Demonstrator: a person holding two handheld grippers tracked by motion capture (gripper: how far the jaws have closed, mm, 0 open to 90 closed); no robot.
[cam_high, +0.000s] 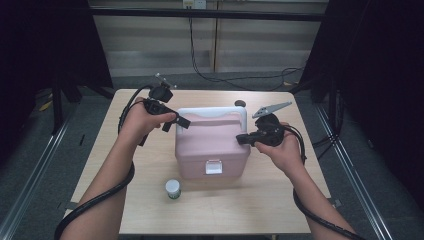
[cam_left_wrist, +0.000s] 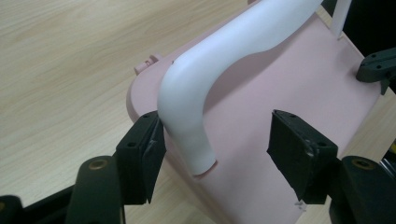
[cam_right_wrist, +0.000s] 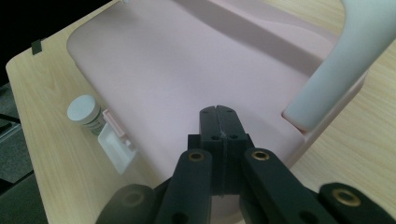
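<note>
A pink box (cam_high: 210, 147) with a white carry handle (cam_high: 212, 111) and a white front latch (cam_high: 214, 167) stands mid-table. My left gripper (cam_high: 181, 122) is at the box's left rear corner. In the left gripper view it (cam_left_wrist: 215, 123) is open astride the handle's end (cam_left_wrist: 187, 107); the left pad (cam_left_wrist: 149, 149) is close against the handle and the right pad (cam_left_wrist: 299, 154) stands well apart. My right gripper (cam_high: 241, 140) is shut and empty over the lid's right side, hovering above the pink lid (cam_right_wrist: 154, 70) in the right gripper view (cam_right_wrist: 219, 112).
A small white-capped jar (cam_high: 173, 188) stands on the wooden table (cam_high: 150, 210) just in front of the box, left of the latch (cam_right_wrist: 116, 149). A small dark round object (cam_high: 240, 103) lies behind the box. Black cables run across the floor beyond the table's far edge.
</note>
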